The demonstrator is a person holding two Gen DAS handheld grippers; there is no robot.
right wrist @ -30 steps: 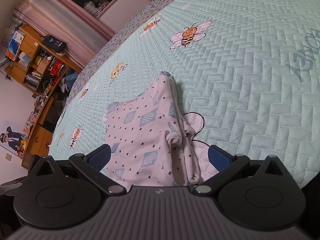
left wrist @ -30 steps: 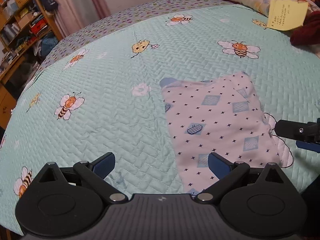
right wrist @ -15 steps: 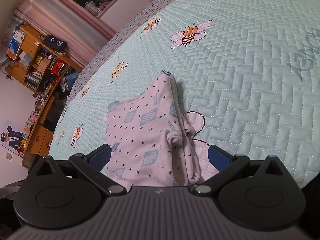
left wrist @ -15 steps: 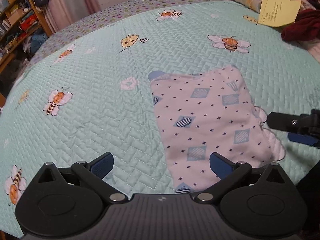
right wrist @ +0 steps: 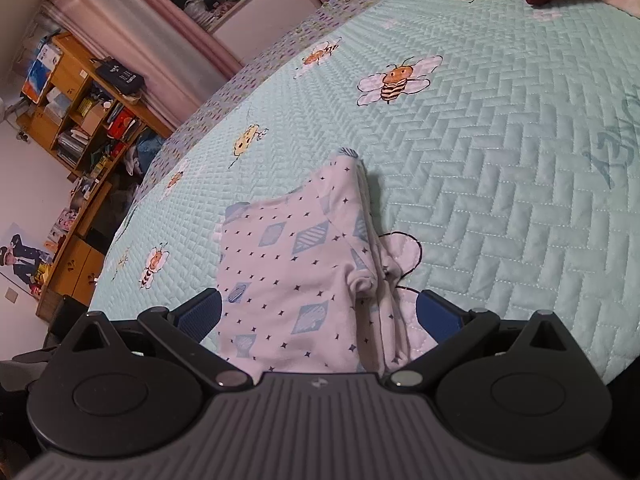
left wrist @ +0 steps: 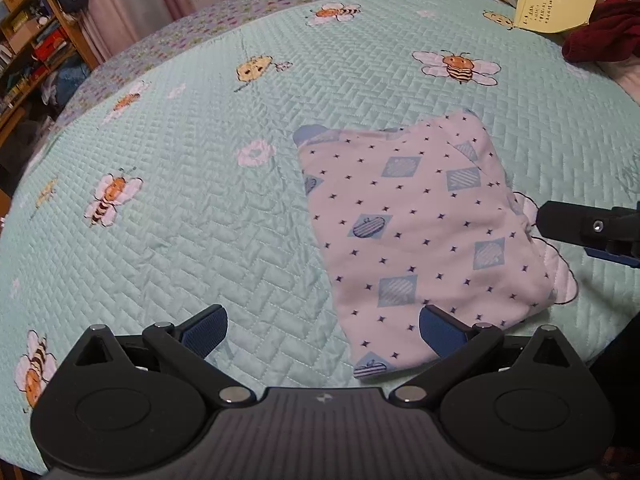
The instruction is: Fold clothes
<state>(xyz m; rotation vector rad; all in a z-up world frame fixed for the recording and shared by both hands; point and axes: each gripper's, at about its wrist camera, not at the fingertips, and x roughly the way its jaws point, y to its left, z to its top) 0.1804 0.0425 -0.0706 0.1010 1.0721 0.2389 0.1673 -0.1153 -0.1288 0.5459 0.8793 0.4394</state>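
Note:
A folded white garment (left wrist: 424, 232) with small dark stars and blue diamond patches lies flat on the mint bee-print quilt (left wrist: 180, 208). My left gripper (left wrist: 322, 330) hovers open just short of its near-left edge, nothing between the fingers. The right gripper's finger (left wrist: 576, 226) reaches in from the right edge of the left wrist view, beside the garment's right side. In the right wrist view the same garment (right wrist: 296, 276) fills the space ahead, its bunched sleeve folds on the right. My right gripper (right wrist: 318, 316) stands open over its near end, holding nothing.
A yellow paper note (left wrist: 556, 4) and a dark red garment (left wrist: 604, 36) lie at the far right by the pillows. A wooden bookshelf (right wrist: 80, 120) full of items stands off the bed's left side, with pink curtains (right wrist: 160, 40) behind.
The left gripper has drawn back and shifted, so the garment sits lower and more central in its view. The right gripper has barely moved. Both stay open.

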